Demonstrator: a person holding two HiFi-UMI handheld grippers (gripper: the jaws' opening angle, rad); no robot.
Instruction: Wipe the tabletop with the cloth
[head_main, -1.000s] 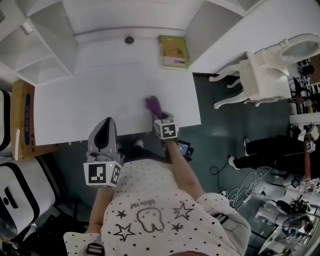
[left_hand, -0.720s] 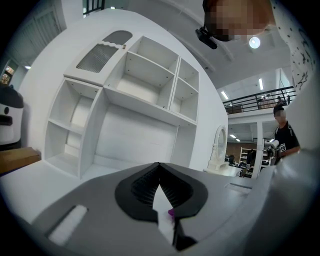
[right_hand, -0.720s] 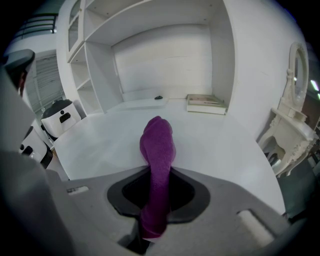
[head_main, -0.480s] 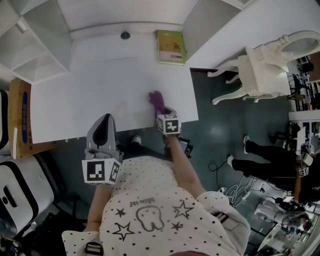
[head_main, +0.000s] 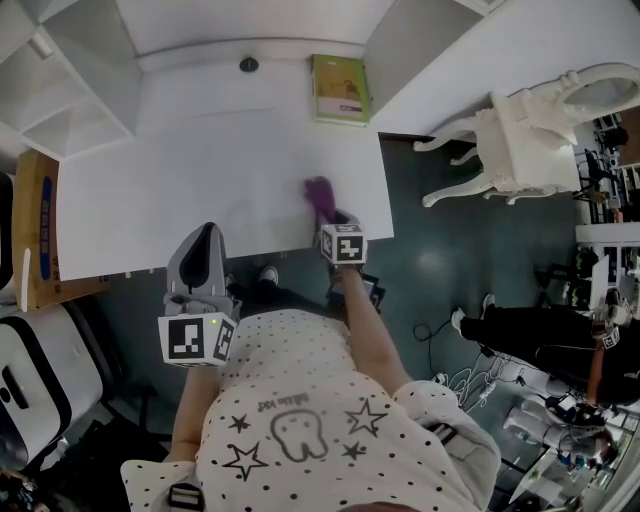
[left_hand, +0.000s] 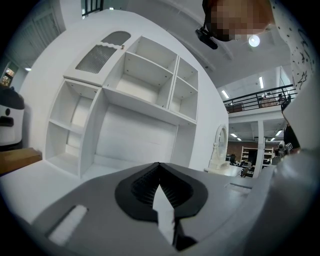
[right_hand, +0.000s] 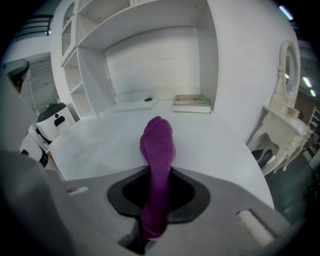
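White tabletop (head_main: 200, 180) spreads wide. Left gripper (left_hand: 161, 187) hangs off its front edge, jaws seemingly pressed together, empty. Right gripper (right_hand: 156, 180) pinches one end of the purple cloth (right_hand: 157, 145), bunched near the front right corner: soft, light, floppy, best held by that gathered fold.

The white table (head_main: 200, 170) carries a green book (head_main: 340, 90) at its far edge. A small dark round thing (head_main: 248, 65) lies left of the book, and the purple cloth (head_main: 319, 196) in front of the book.
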